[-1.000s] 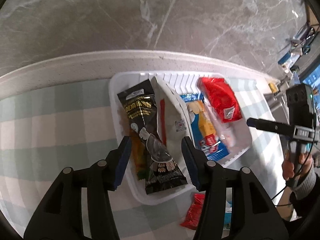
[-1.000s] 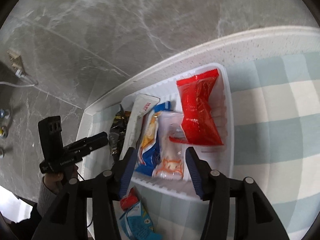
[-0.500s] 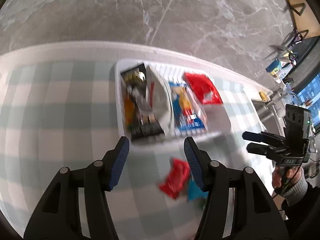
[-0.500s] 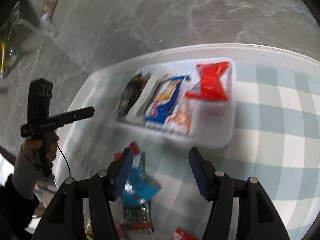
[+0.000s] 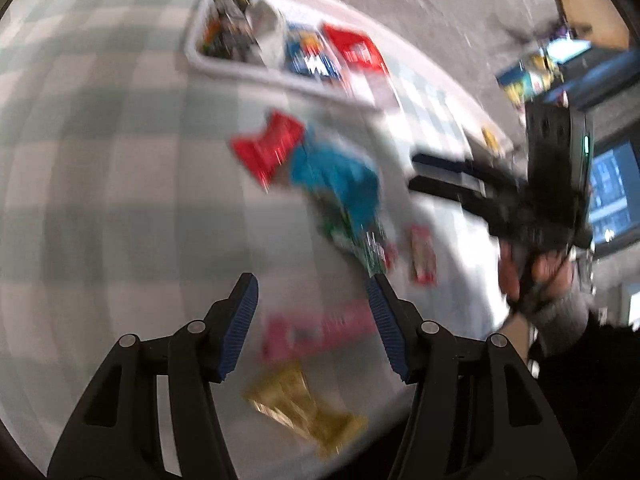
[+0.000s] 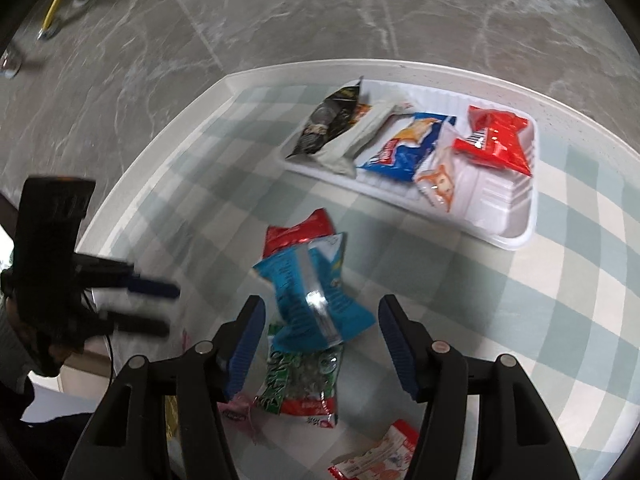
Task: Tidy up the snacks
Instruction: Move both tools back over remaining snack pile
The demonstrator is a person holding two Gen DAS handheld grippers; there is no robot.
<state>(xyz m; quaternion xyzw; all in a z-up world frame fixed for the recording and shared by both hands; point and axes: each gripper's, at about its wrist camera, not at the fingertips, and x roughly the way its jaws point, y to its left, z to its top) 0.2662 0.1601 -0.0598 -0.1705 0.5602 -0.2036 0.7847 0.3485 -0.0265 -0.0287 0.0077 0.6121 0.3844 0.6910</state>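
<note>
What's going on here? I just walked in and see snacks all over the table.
A person with a gripper in each hand is sorting snacks into a white tray, which holds about five packets. Both grippers are open and empty. The right gripper hovers over a blue packet in the loose pile; the left gripper is above a pink packet. Several packets remain on the checked cloth.

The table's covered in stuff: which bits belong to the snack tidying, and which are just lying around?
Part of the job:
white tray with packets already in it
loose blue packet
red packet
green packet
pink packet
gold packet

Just lying about:
yellow tool on the floor
screen
</note>
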